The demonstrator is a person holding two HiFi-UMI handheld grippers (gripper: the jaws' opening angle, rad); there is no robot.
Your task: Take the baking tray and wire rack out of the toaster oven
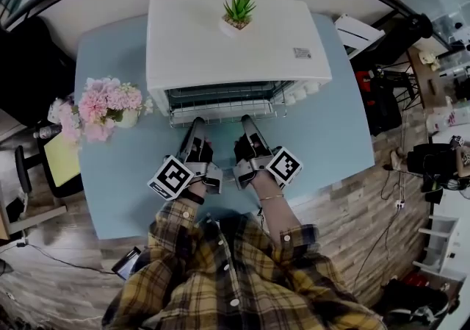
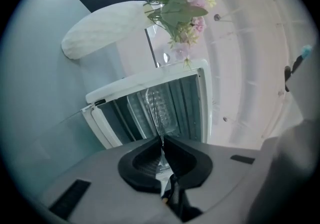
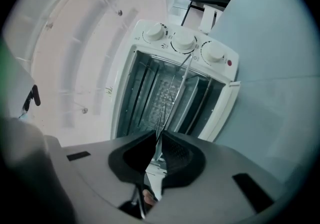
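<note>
Gripping: both grippers are on the near edge of the rack [image 1: 220,112], which juts a little from the open front of the oven [image 1: 235,34]. I read this as the take-hold step before the rack is drawn out.
Left gripper [image 2: 161,139]: the jaws are closing, down to a bare slit, with a rack wire pinched between the tips.
Right gripper [image 3: 157,136]: the jaws are closing too, nearly together, with a rack wire caught in the seam between them.
Rack against jaws: in each gripper view it shows edge-on, as a thin line running from deep in the oven straight into the gap between the pads. The left gripper has the edge left of its middle and the right gripper has it right of the middle. The two sit near each other.
Next move: probably a level, even pull toward the person with both hands together, so the rack slides out without cocking to one side. The wire is thin, so the pinch must hold firm.
Tray: I cannot make it out for sure. A pale ribbed surface far inside, behind the rack, may be it.
Progress: neither thing is clear of the oven yet.
</note>
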